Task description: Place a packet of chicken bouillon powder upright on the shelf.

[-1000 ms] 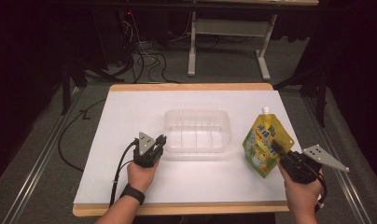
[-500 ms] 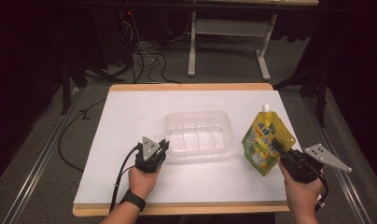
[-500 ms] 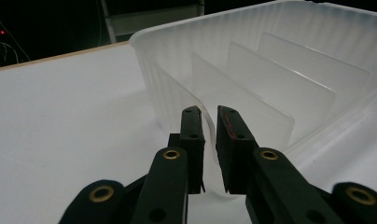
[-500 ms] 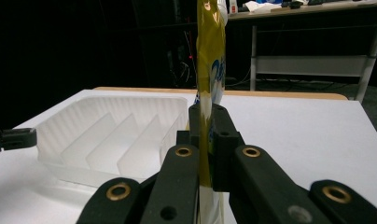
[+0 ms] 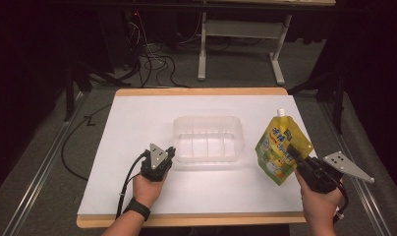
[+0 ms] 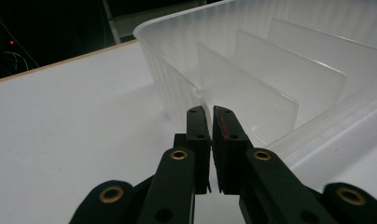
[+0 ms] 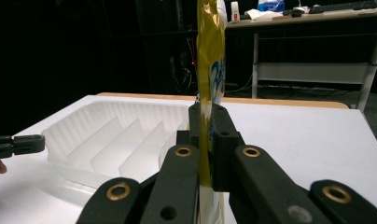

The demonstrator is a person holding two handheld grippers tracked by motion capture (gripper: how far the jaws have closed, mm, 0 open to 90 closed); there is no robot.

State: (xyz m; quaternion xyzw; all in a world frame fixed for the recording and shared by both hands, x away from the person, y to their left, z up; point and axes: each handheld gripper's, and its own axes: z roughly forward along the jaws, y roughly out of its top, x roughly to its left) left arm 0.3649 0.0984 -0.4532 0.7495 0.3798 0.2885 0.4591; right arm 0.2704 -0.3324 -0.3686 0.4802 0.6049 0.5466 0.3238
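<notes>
A clear plastic container (image 5: pixel 209 123) with inner dividers lies mid-table on the white sheet. At its near left corner my left gripper (image 5: pixel 168 153) has its jaws shut on the container's rim (image 6: pixel 196 95), with a hairline gap between the pads. A yellow spouted pouch (image 5: pixel 277 142) stands tilted to the right of the container, lifted off the sheet. My right gripper (image 5: pixel 294 153) is shut on the pouch's lower right edge. In the right gripper view the pouch (image 7: pixel 210 56) rises edge-on from between the jaws, with the container (image 7: pixel 107 140) to its left.
The white sheet (image 5: pixel 137 118) covers a wood-edged table (image 5: pixel 201 91). A white desk frame (image 5: pixel 236 29) and floor cables (image 5: pixel 152 64) lie beyond the far edge. The left gripper's cable (image 5: pixel 127 182) trails toward the near edge.
The left gripper has edged slightly onto the container's corner. The right gripper still holds the pouch in almost the same place.
</notes>
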